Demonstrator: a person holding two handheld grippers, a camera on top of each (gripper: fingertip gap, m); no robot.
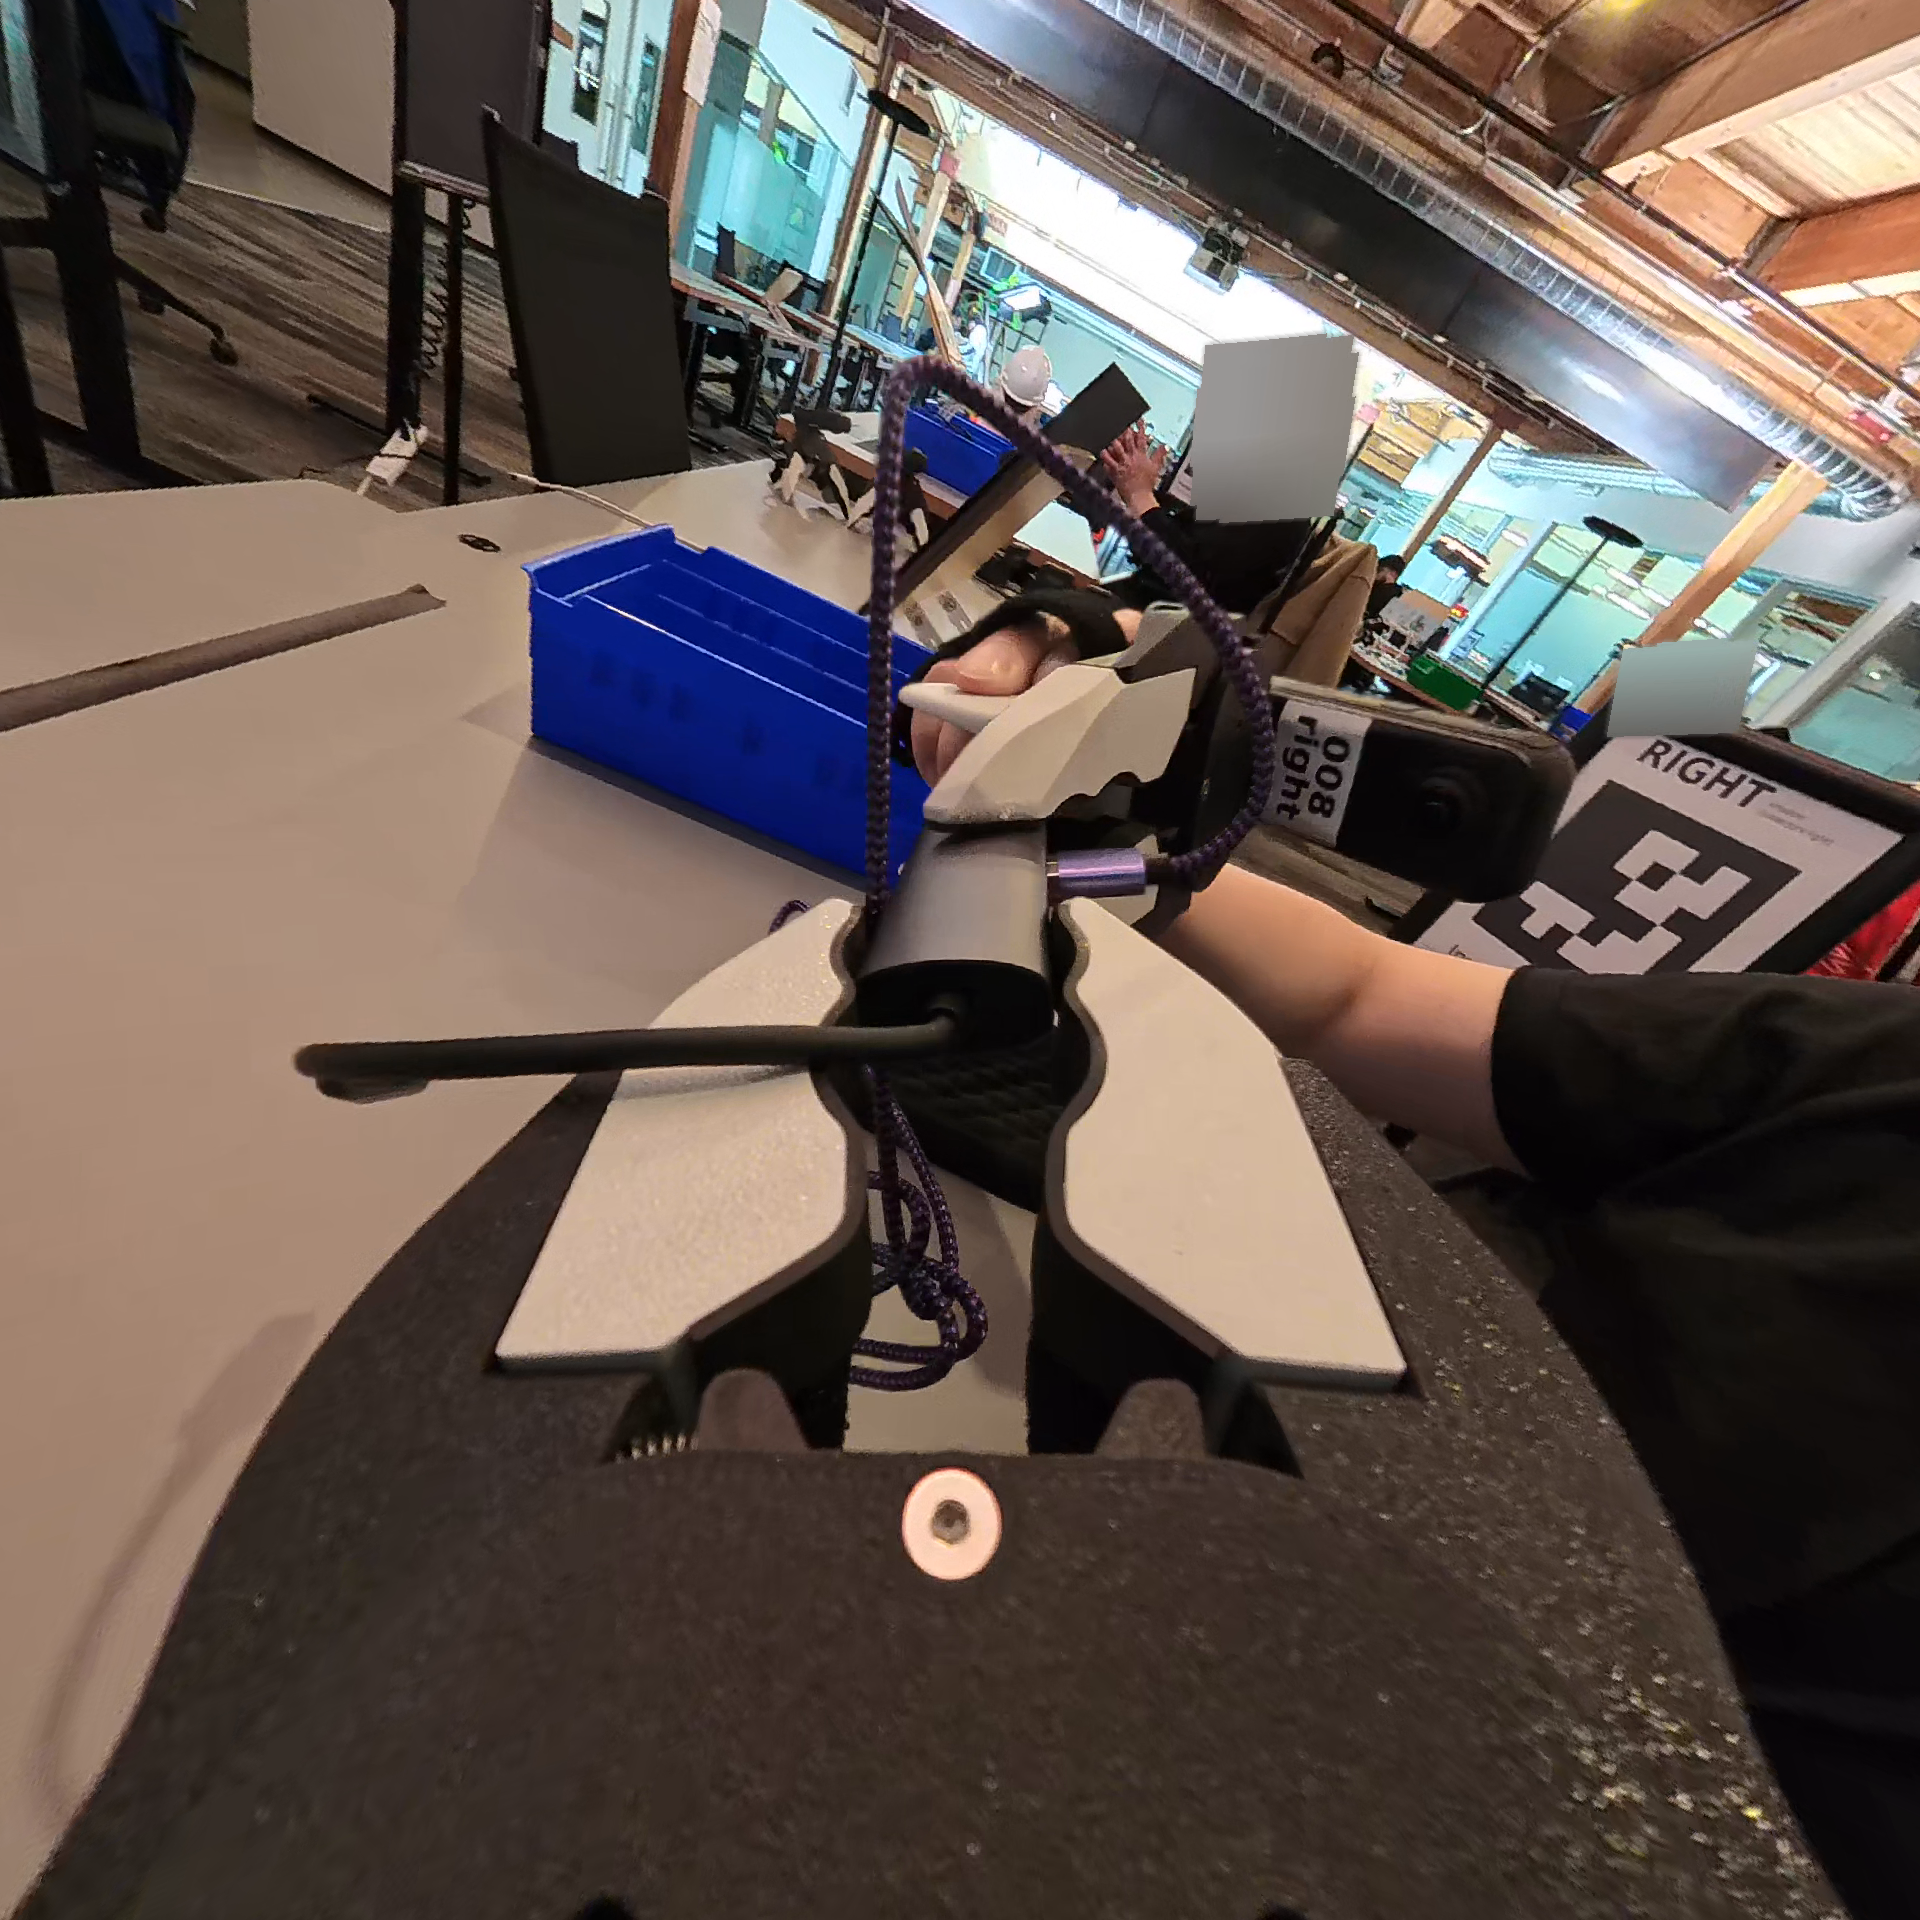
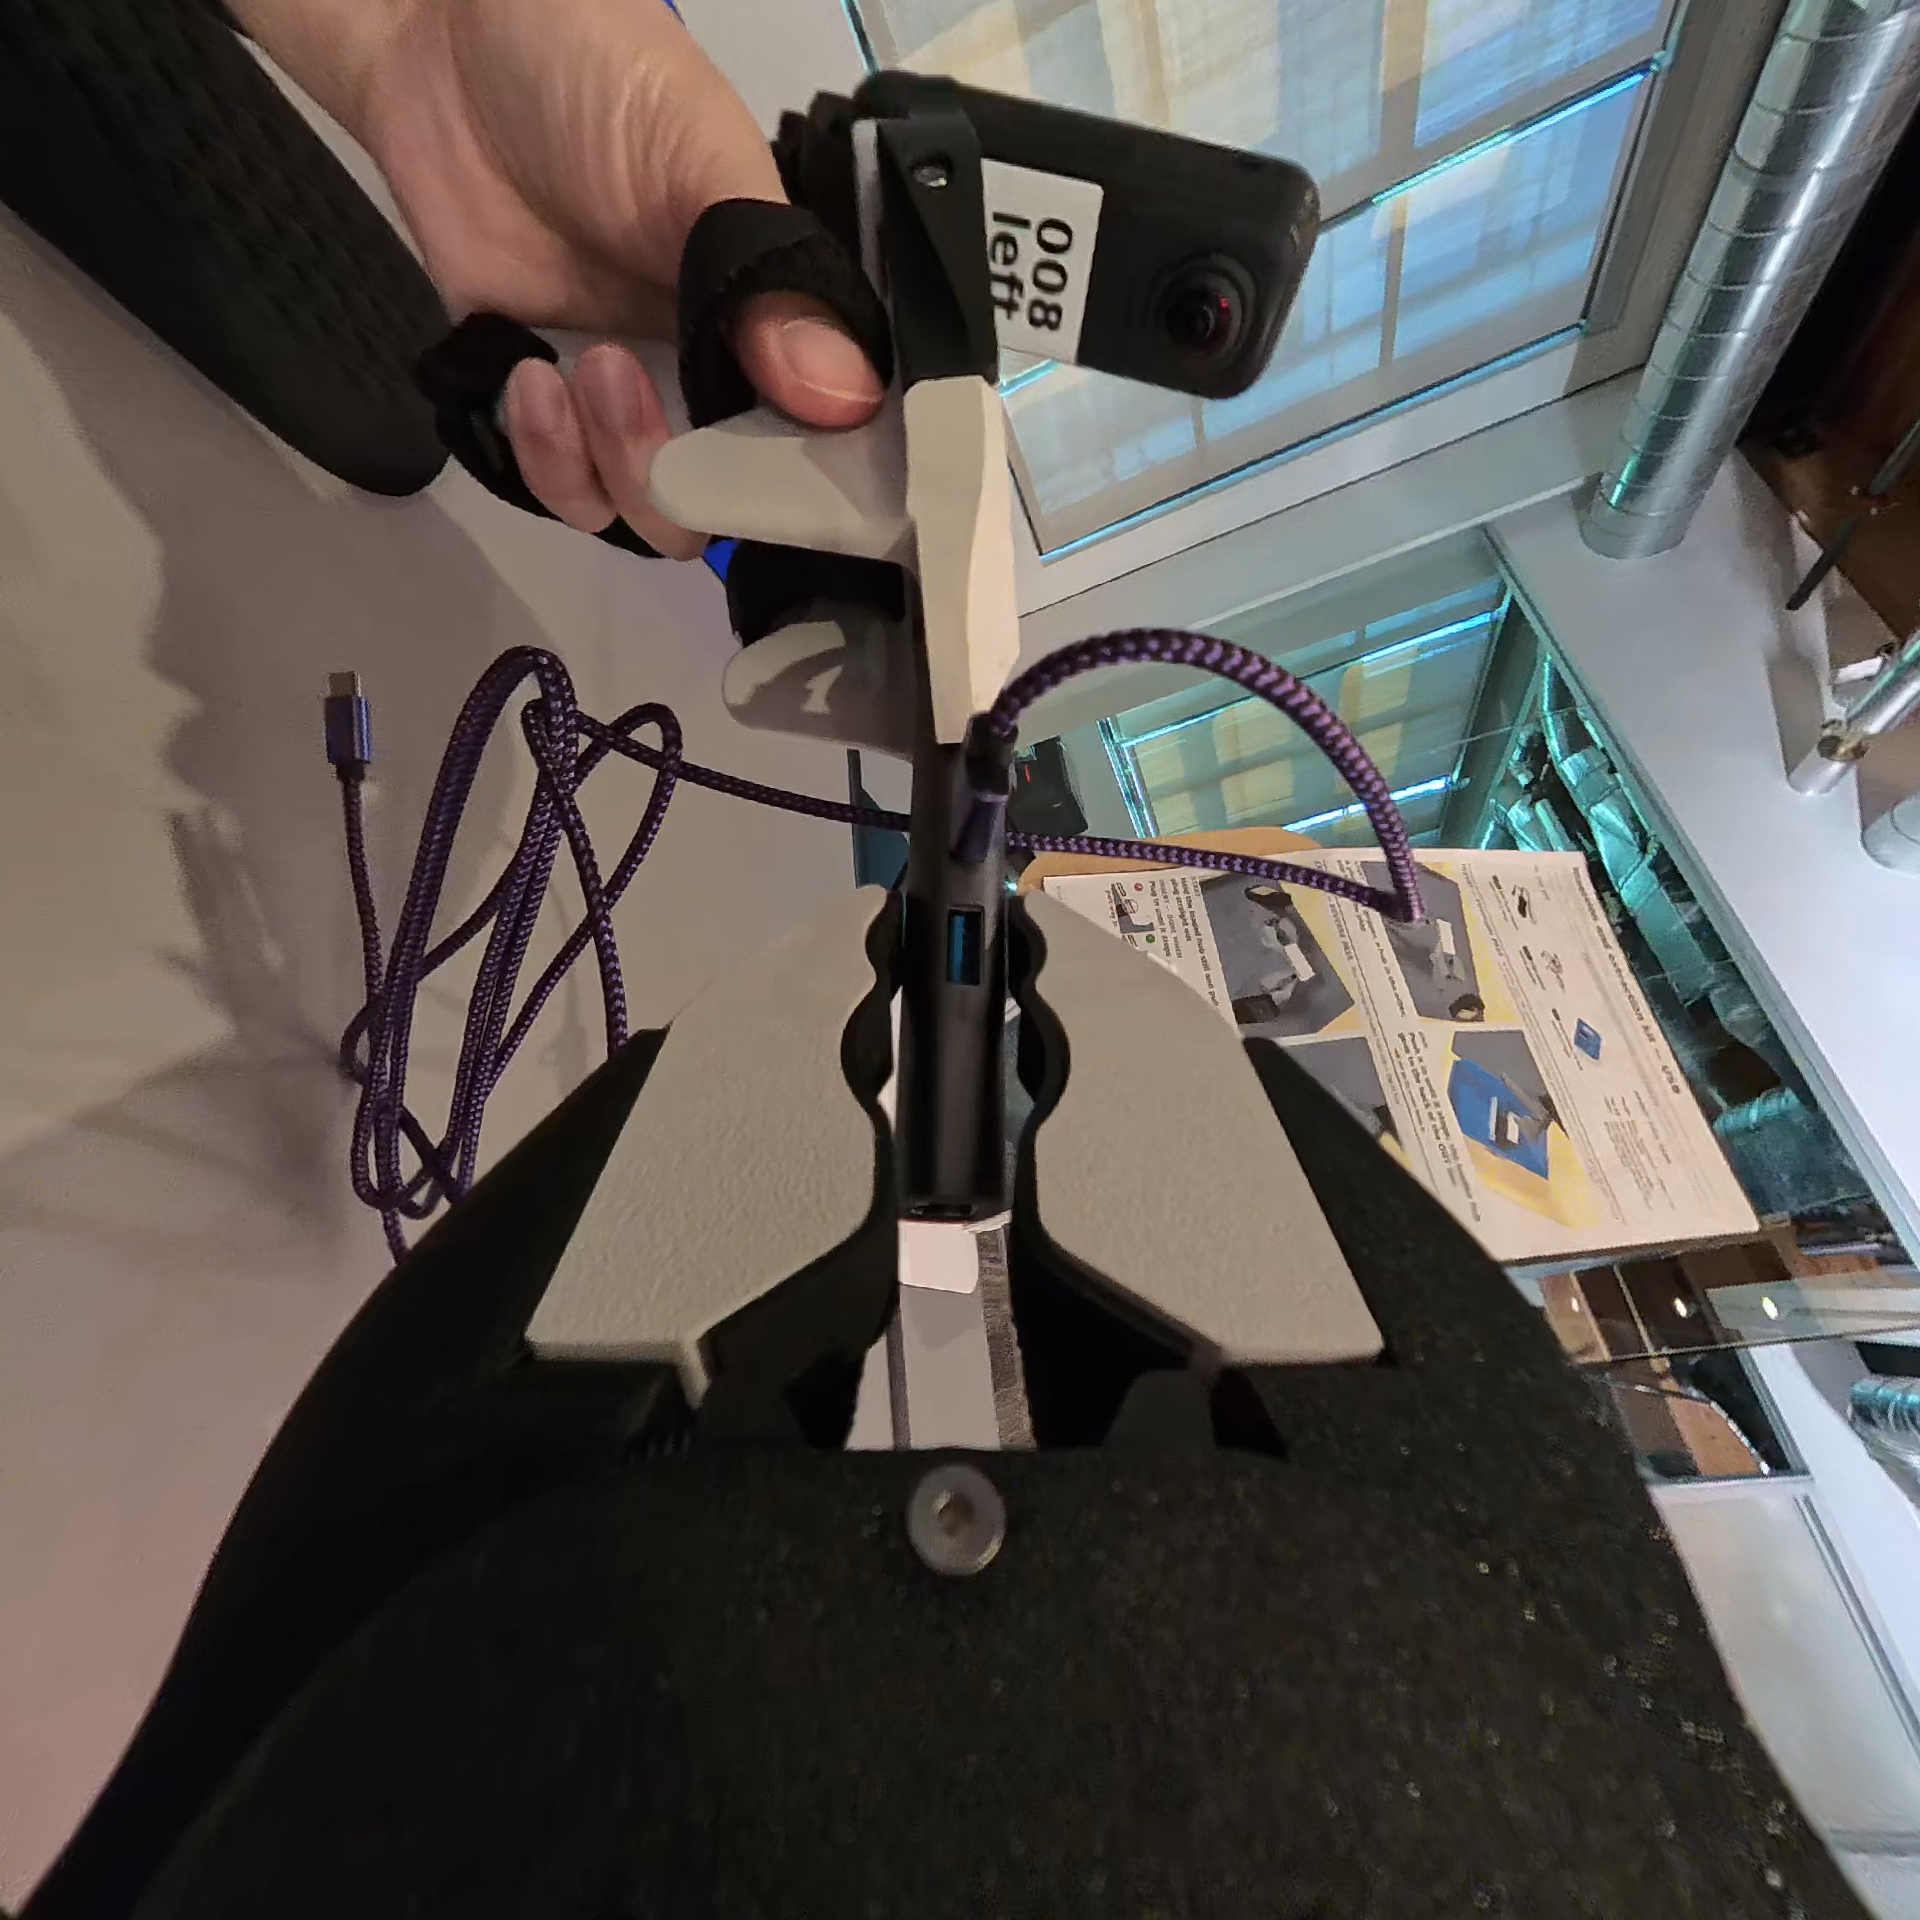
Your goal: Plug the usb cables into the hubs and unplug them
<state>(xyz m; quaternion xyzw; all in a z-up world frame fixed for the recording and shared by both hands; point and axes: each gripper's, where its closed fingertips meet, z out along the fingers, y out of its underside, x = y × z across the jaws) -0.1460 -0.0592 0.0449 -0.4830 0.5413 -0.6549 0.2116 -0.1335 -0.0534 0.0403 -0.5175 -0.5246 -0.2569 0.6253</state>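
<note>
A dark grey USB hub (image 1: 961, 966) is held in the air between both grippers, above the grey table (image 1: 260, 831). My left gripper (image 1: 956, 925) is shut on one end of it, where its black cable (image 1: 623, 1049) comes out to the left. My right gripper (image 2: 956, 914) is shut on the other end of the hub (image 2: 951, 1091), beside a blue port (image 2: 964, 945). A purple braided cable (image 2: 540, 883) is plugged into the hub's side by its plug (image 1: 1101, 865). Its loose end (image 2: 348, 712) lies on the table. Each gripper shows in the other's view, the right one (image 1: 1049, 748) and the left one (image 2: 935, 665).
A blue plastic bin (image 1: 707, 707) stands on the table beyond the grippers. A printed instruction sheet (image 2: 1455, 1039) lies to the right. A board with a black and white marker (image 1: 1621, 894) stands at the right edge. People sit in the background. My two grippers' fingertips are within a few centimetres of each other.
</note>
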